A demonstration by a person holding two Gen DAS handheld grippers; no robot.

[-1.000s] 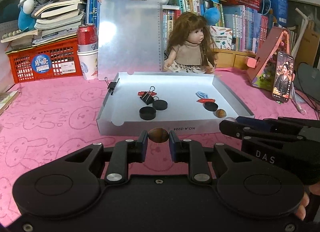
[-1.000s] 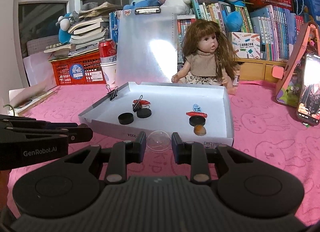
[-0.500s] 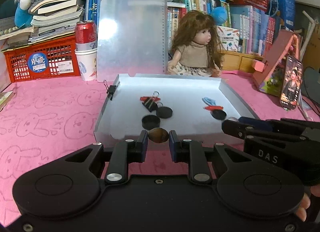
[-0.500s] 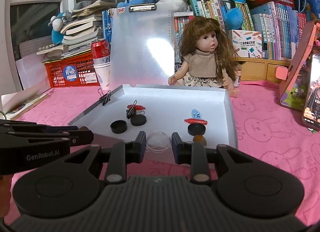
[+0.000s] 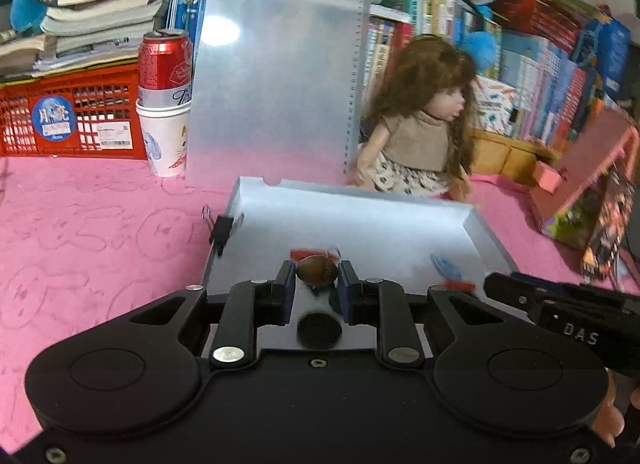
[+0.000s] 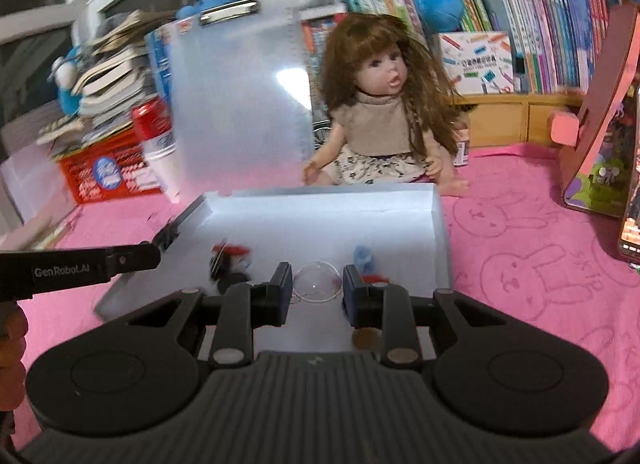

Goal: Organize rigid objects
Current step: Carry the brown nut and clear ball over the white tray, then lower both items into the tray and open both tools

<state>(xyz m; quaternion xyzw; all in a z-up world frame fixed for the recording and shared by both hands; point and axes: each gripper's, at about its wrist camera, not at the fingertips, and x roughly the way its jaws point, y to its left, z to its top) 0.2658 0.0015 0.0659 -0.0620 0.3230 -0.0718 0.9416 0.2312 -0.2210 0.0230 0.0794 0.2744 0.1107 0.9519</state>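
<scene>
One nut [image 5: 317,268], one dome [image 6: 317,282] held

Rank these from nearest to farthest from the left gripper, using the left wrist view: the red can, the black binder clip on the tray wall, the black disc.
1. Black disc, lying in the tray under the left gripper.
2. Black binder clip, on the tray's left wall.
3. Red can, far back left, in a paper cup.

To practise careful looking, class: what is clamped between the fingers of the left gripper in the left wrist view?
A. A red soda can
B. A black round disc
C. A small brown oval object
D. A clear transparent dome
C: the left gripper is shut on a small brown oval object, held above the white tray; the clear piece sits in the other gripper.
</scene>
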